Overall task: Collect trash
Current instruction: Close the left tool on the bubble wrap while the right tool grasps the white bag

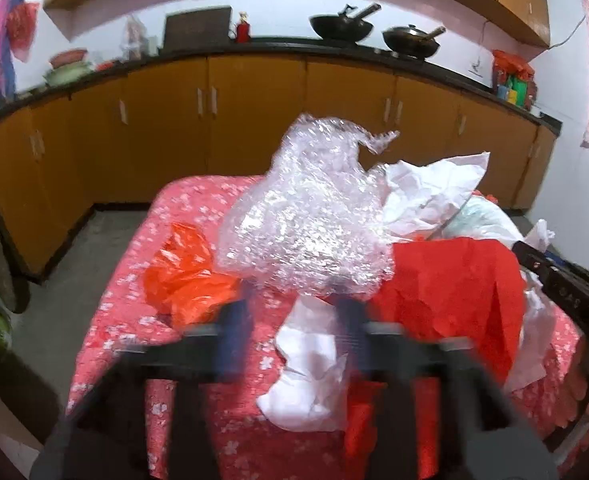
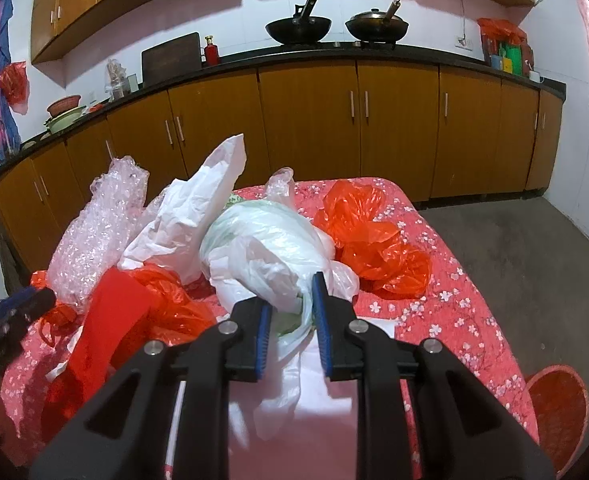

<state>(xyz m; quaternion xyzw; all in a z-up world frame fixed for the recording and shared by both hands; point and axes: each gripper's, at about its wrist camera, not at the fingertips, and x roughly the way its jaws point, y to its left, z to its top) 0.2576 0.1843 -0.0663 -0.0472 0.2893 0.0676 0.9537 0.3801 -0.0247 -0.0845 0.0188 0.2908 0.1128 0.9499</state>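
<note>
Trash lies on a table with a red flowered cloth [image 1: 198,216] [image 2: 454,280]. My left gripper [image 1: 294,312] is blurred and open, its fingers at the near edge of a crumpled bubble wrap [image 1: 310,208], above a white paper [image 1: 310,368]. An orange plastic bag [image 1: 182,268] lies to its left, a red paper [image 1: 454,280] to its right. My right gripper [image 2: 292,300] has its blue-padded fingers around a pale green-white plastic bag [image 2: 266,248]. Another orange bag [image 2: 370,240], a white bag [image 2: 190,208], the bubble wrap [image 2: 94,232] and the red paper [image 2: 110,320] surround it.
A red basket [image 2: 558,412] stands on the floor by the table's right side. Yellow-brown cabinets [image 2: 310,124] with a dark counter and two woks [image 2: 298,26] line the back wall. Grey floor [image 2: 534,248] lies right of the table. The other gripper [image 2: 10,312] shows at left.
</note>
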